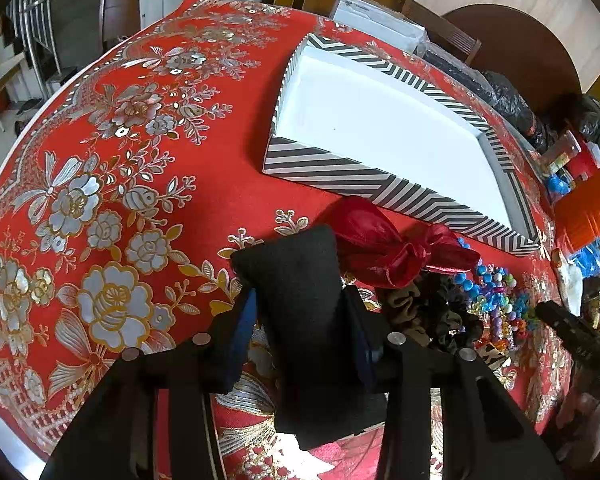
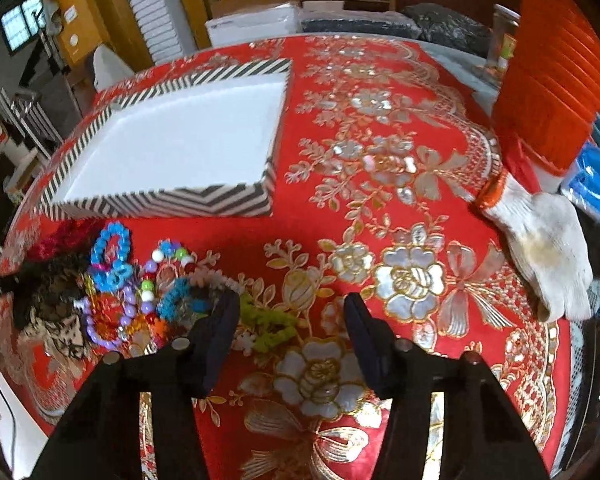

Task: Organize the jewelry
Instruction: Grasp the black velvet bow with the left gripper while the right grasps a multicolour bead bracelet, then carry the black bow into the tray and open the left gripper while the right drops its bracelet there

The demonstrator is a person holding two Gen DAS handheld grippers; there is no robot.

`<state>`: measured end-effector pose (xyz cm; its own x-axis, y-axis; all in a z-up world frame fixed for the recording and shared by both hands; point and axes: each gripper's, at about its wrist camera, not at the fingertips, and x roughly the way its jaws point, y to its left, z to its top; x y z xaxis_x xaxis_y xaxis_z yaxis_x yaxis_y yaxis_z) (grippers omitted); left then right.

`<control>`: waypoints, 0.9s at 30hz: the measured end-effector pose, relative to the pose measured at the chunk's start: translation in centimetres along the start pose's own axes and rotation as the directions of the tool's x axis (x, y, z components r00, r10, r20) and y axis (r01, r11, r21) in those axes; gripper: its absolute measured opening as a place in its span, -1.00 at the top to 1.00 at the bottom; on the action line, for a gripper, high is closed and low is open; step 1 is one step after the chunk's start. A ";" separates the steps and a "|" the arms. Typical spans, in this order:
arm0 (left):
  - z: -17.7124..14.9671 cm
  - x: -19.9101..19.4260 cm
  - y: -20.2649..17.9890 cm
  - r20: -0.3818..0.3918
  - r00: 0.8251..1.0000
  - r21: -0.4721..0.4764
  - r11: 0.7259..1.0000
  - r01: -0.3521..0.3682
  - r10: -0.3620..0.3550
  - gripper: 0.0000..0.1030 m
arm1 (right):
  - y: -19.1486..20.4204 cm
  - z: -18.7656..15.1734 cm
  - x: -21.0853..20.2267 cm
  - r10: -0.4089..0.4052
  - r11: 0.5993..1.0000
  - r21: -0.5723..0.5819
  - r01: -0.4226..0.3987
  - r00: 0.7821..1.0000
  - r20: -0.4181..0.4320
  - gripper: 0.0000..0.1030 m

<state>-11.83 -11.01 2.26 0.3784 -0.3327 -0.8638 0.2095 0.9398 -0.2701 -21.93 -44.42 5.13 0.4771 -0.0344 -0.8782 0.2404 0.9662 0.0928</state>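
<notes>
1. The left gripper [image 1: 300, 316] has its fingers clamped on a black cushion-like pad [image 1: 300, 280], one finger pressing each side.
2. The right gripper [image 2: 290, 312] has its fingers apart, nothing gripped; a lime-green fuzzy piece [image 2: 272, 326] lies between them on the red floral tablecloth [image 2: 400, 160].
3. The jewelry pile [image 2: 132, 288] of bead bracelets and scrunchies lies just in front of the empty striped box [image 2: 172, 200].
</notes>
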 end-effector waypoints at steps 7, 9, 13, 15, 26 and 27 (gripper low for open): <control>-0.1 -0.1 -0.1 0.014 1.000 0.027 1.000 0.004 -0.004 0.67 | 1.3 -0.3 0.9 -0.055 0.996 -0.067 0.055 0.998 0.012 0.53; 0.0 -0.3 -0.1 0.018 1.000 0.036 0.999 0.011 -0.012 0.84 | 1.4 -0.2 0.9 -0.039 0.997 -0.065 0.041 0.999 0.022 0.75; 0.2 -1.4 0.3 0.039 0.999 0.042 0.999 0.018 -0.019 0.93 | 1.3 -0.1 0.1 0.017 0.999 -0.035 -0.015 0.998 0.056 0.75; 0.3 -2.0 0.5 0.055 0.998 0.039 0.999 0.013 -0.015 0.95 | 1.2 0.1 -1.1 0.052 0.999 -0.016 -0.051 0.994 0.101 0.75; 2.7 -6.0 0.6 0.147 0.989 0.048 0.999 0.019 -0.026 0.95 | 2.3 2.1 -5.9 0.167 0.986 -0.026 -0.165 0.960 0.223 0.75; 2.9 -6.1 0.5 0.149 0.988 0.051 0.999 0.019 -0.027 0.95 | 2.4 2.3 -6.3 0.168 0.986 -0.032 -0.165 0.958 0.234 0.75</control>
<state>-11.40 -8.73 8.67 0.5030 -0.3656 -0.7832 0.2621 0.9280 -0.2649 -22.44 -42.44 12.00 0.6948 0.0698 -0.7158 0.1311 0.9663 0.2216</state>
